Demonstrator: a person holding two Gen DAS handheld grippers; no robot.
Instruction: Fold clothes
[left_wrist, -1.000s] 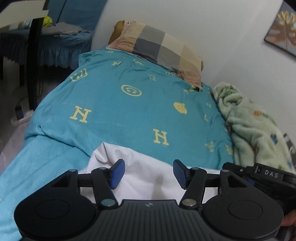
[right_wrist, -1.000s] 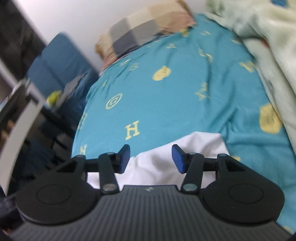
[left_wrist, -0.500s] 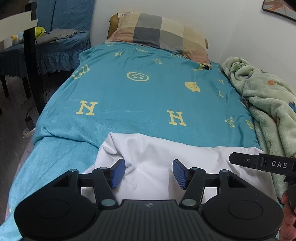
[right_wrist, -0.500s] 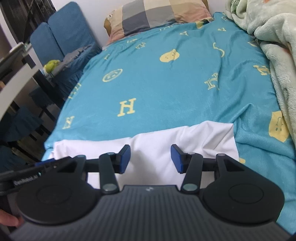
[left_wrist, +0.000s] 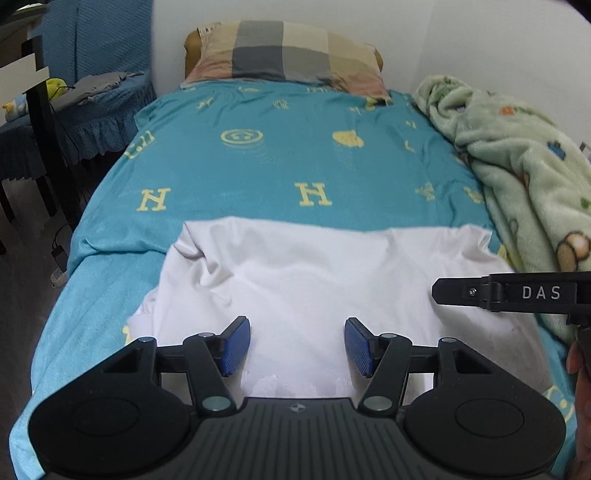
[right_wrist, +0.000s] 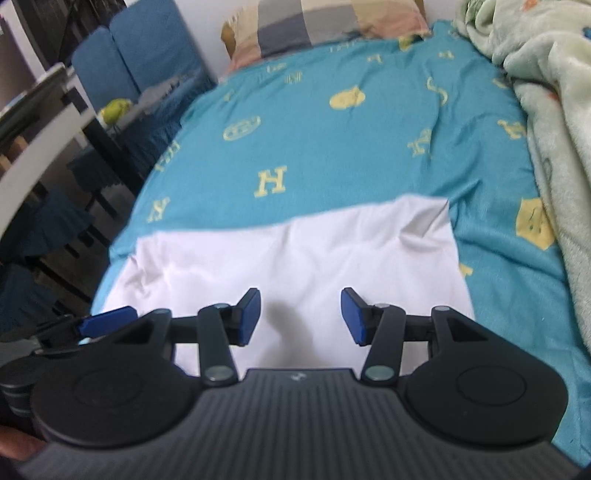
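White garment (left_wrist: 314, 273) lies spread, wrinkled, on teal bed cover (left_wrist: 280, 162) | no fold seen, stage unclear | L gripper (left_wrist: 297, 345) & R gripper (right_wrist: 300, 314) both released, holding nothing, above near edge

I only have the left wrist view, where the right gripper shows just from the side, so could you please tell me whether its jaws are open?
Observer: Yes. In the right wrist view the right gripper is open, with its blue pads well apart over the white garment and nothing between them.
Operator: Thank you. That gripper also hides part of the garment's right edge from me. Does the edge touch the green blanket?
Observer: No. The edge lies on the bedspread, and a teal strip of it separates the garment from the blanket.
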